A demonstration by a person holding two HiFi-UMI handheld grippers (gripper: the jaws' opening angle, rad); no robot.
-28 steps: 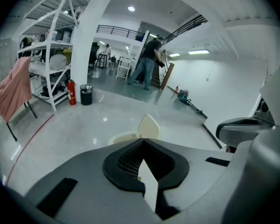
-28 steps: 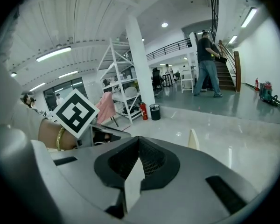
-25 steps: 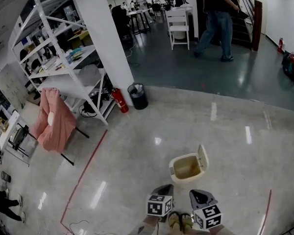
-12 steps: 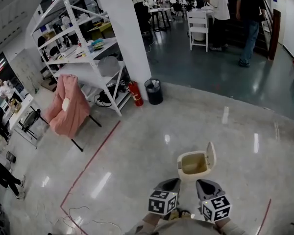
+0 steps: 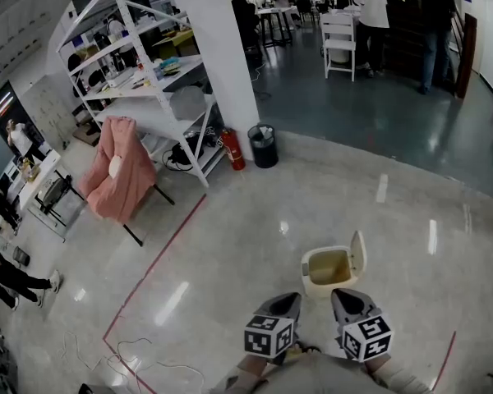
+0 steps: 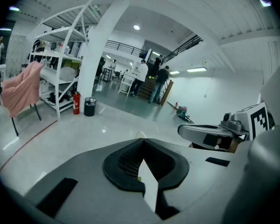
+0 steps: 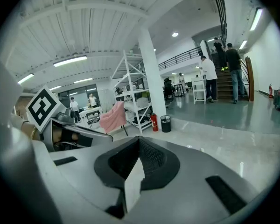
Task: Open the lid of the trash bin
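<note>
1. Bin (image 5: pixel 329 274) stands on the floor (image 5: pixel 230 257), just ahead of both grippers; its lid (image 5: pixel 358 251) is upright and the interior exposed. Task judged complete.
2. Left gripper (image 5: pixel 283 302) and right gripper (image 5: pixel 346 300) have jaws together, empty, and are held clear of the bin, likely because no grasp is needed.

I see bare polished floor (image 5: pixel 230 273) on every side of my left gripper (image 5: pixel 287 300) and right gripper (image 5: pixel 343 296). The one thing close ahead is the cream trash bin (image 5: pixel 316 284). Its mouth is clear from above, but its upright lid (image 5: pixel 358 253) walls off the right rim. The shelving rack (image 5: pixel 148 97), pink-draped chair (image 5: pixel 119 179) and pillar (image 5: pixel 222 48) stand well apart to the left.
</note>
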